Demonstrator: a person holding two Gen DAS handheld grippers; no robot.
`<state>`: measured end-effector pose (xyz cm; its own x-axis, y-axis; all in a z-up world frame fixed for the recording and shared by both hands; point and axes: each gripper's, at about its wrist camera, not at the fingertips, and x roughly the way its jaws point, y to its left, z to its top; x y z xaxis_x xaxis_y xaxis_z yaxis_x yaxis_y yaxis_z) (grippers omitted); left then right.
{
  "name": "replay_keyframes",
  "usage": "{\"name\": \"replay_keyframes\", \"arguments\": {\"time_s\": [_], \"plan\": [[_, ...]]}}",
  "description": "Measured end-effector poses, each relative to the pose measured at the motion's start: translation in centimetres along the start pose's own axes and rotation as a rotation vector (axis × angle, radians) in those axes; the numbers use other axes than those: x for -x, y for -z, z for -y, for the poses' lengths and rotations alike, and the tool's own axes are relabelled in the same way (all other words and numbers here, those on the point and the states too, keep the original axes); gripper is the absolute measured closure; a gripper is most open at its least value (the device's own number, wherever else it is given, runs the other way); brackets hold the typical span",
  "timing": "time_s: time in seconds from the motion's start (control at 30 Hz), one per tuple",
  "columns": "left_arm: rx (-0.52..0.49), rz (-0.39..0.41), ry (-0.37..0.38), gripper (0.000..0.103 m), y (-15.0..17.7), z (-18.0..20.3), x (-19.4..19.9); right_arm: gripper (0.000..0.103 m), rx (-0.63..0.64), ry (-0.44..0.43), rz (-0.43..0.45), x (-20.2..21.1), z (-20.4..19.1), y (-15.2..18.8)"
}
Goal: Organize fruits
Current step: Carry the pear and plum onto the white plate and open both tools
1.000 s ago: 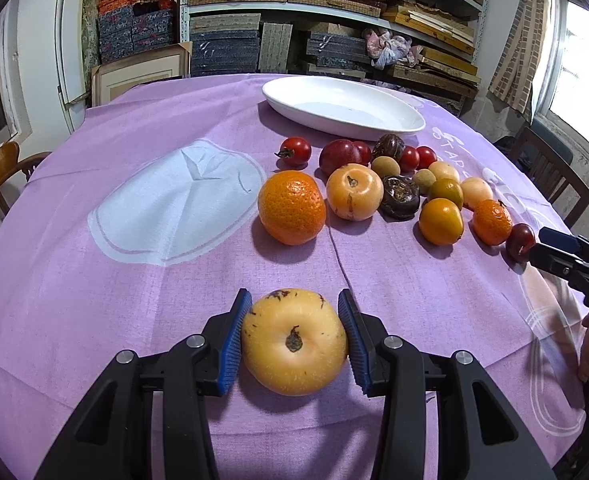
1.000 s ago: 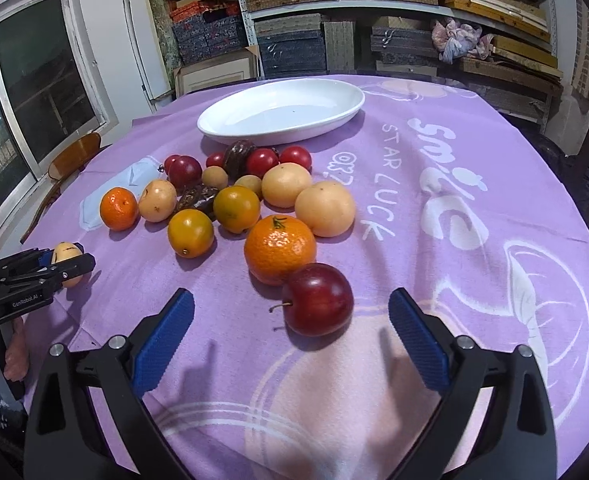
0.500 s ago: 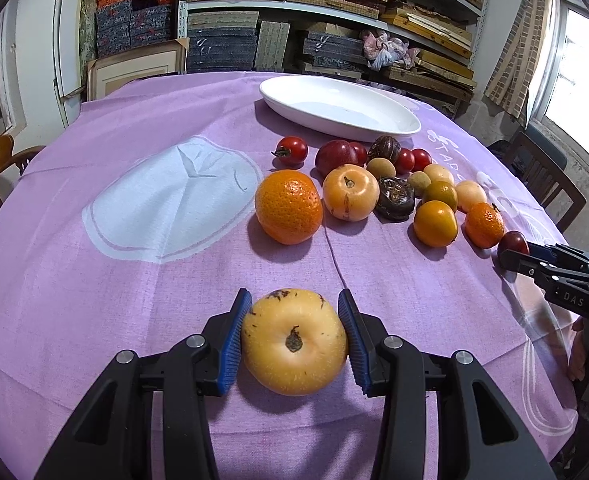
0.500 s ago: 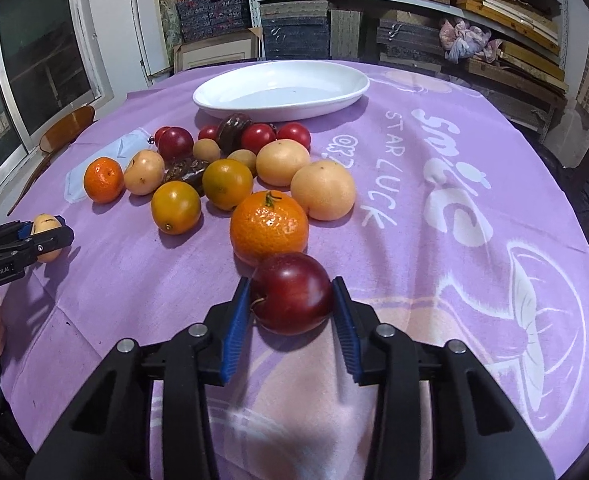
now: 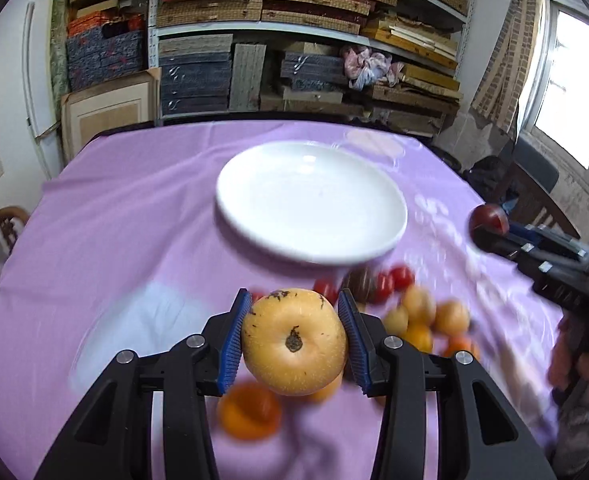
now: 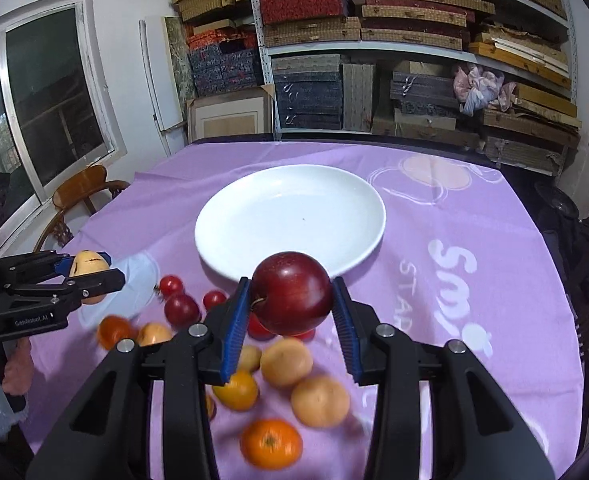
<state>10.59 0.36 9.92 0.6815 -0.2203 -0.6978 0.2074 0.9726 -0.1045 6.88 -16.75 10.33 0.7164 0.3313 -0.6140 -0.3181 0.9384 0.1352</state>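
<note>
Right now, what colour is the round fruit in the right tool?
Dark red, glossy round fruit, clamped in the right tool; clearest in the right wrist view.

Daylight enters from a bright window [image 5: 574,80], overexposed to white, to the right of the white plate [image 5: 310,204]. In the left wrist view the loose fruits [image 5: 414,320] below the plate are smeared by motion blur. The shelves [image 6: 374,40] behind the plate bend and the corners go black.
</note>
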Motion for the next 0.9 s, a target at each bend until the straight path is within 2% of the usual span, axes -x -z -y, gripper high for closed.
{"name": "replay_keyframes", "arguments": {"time_s": [0.13, 0.33, 0.47, 0.6, 0.67, 0.77, 0.83, 0.87, 0.9], "plan": [[0.015, -0.035, -0.025, 0.058, -4.0, 0.7, -5.8, 0.063, 0.017, 0.083, -0.037, -5.9, 0.2, -2.5], [0.022, -0.136, -0.044, 0.058, -5.3, 0.6, -11.9, 0.063, 0.036, 0.098, -0.133, -11.9, 0.6, -2.9], [0.025, -0.15, -0.046, 0.058, -5.6, 0.8, -12.8, 0.063, 0.049, 0.104, -0.175, -14.0, 0.8, -2.6], [0.021, -0.162, -0.067, 0.057, -6.0, 0.9, -13.2, 0.061, 0.037, 0.101, -0.174, -14.2, 1.2, -2.6], [0.042, -0.16, -0.067, 0.05, -6.2, 0.5, -12.7, 0.059, 0.038, 0.107, -0.16, -13.6, 1.3, -2.7], [0.081, -0.118, -0.059, 0.038, -6.5, -0.3, -10.1, 0.05, 0.021, 0.102, -0.108, -10.9, 1.6, -3.0], [0.098, -0.071, -0.069, 0.032, -6.5, -1.0, -7.4, 0.031, 0.009, 0.107, -0.044, -7.9, 1.8, -3.0], [0.103, -0.048, -0.076, 0.028, -6.3, -1.4, -6.0, 0.025, 0.006, 0.114, -0.006, -6.3, 1.9, -2.8], [0.106, -0.024, -0.087, 0.026, -5.8, -1.8, -4.4, 0.013, 0.003, 0.128, 0.034, -4.5, 2.0, -2.3]]}}
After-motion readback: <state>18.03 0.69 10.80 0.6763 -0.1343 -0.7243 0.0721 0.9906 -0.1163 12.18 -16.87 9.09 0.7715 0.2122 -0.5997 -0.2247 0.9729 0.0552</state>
